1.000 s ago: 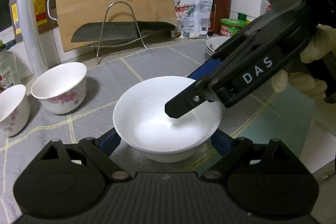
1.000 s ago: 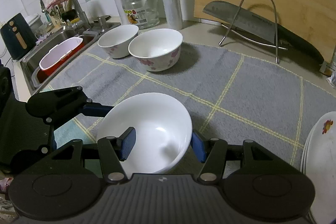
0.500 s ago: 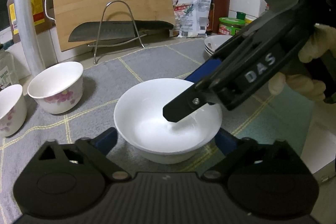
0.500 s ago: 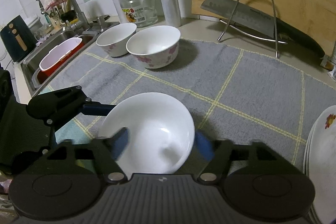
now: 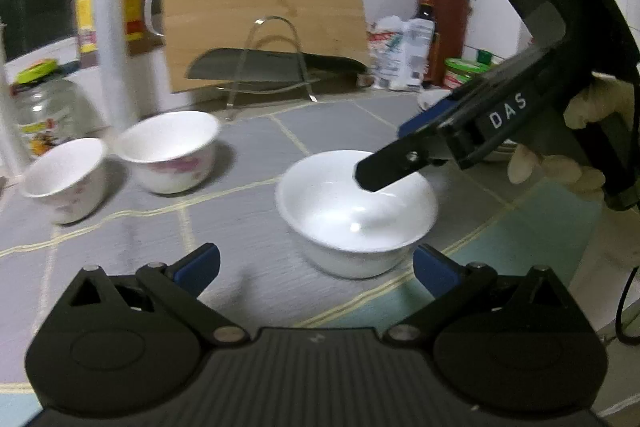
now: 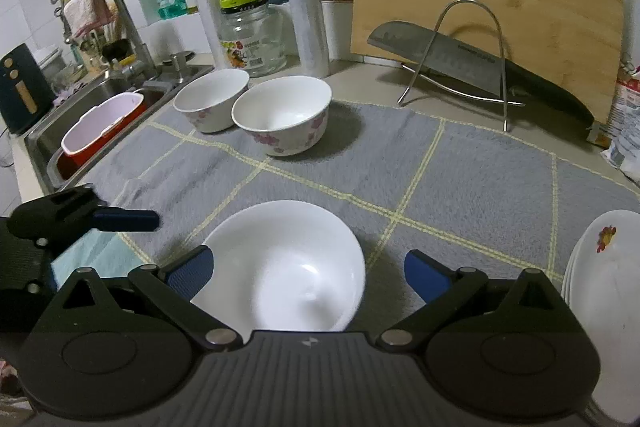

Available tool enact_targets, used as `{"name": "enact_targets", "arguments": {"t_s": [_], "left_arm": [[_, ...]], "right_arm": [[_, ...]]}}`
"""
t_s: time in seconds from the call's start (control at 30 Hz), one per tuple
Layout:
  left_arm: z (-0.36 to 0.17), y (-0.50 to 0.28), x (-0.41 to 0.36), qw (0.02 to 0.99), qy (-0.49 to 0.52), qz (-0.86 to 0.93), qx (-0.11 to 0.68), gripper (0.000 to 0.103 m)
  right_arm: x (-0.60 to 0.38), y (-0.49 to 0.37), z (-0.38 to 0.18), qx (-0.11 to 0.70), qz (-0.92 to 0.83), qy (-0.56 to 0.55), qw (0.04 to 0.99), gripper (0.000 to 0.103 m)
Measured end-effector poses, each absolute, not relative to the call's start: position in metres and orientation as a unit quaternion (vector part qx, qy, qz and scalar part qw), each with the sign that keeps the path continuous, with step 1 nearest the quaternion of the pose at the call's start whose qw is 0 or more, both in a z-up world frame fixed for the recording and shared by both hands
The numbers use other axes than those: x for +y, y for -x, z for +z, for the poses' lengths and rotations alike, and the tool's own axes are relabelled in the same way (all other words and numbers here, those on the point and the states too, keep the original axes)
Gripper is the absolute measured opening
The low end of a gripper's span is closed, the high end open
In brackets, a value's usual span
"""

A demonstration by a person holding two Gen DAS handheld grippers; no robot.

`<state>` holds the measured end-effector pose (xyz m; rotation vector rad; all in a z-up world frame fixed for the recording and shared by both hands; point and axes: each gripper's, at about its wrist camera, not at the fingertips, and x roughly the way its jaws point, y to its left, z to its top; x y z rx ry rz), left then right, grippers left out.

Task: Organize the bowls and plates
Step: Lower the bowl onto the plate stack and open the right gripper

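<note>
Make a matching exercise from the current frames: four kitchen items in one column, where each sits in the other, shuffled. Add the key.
Items
1. plain white bowl
2. kitchen knife
3. red and pink tub
4. stack of plates

Places
A. in the sink
B. on the wire stand in front of the cutting board
C. on the grey mat, nearest the right gripper
D. at the right edge of the right wrist view

Pairs: 1-C, 2-B, 3-A, 4-D
</note>
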<state>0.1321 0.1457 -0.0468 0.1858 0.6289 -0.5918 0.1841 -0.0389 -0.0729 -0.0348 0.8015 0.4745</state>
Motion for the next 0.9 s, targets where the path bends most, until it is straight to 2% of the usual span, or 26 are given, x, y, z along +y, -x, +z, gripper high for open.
{"name": "enact_targets", "arguments": {"t_s": [0.4,0.9], "left_arm": [[-0.048,-0.142,0.182,0.931,-0.061,-0.175,0.315,0.102],[-0.031,-0.147,0.169,0.941,-0.052,-0.018,0.333,0.102]], "right_arm": [[-0.022,-0.181,-0.065,0.386,0.223,0.023,0.895,0.103],[-0.044,-0.223,-0.06,0.361,0.309,0.051,0.878,0.103]]}}
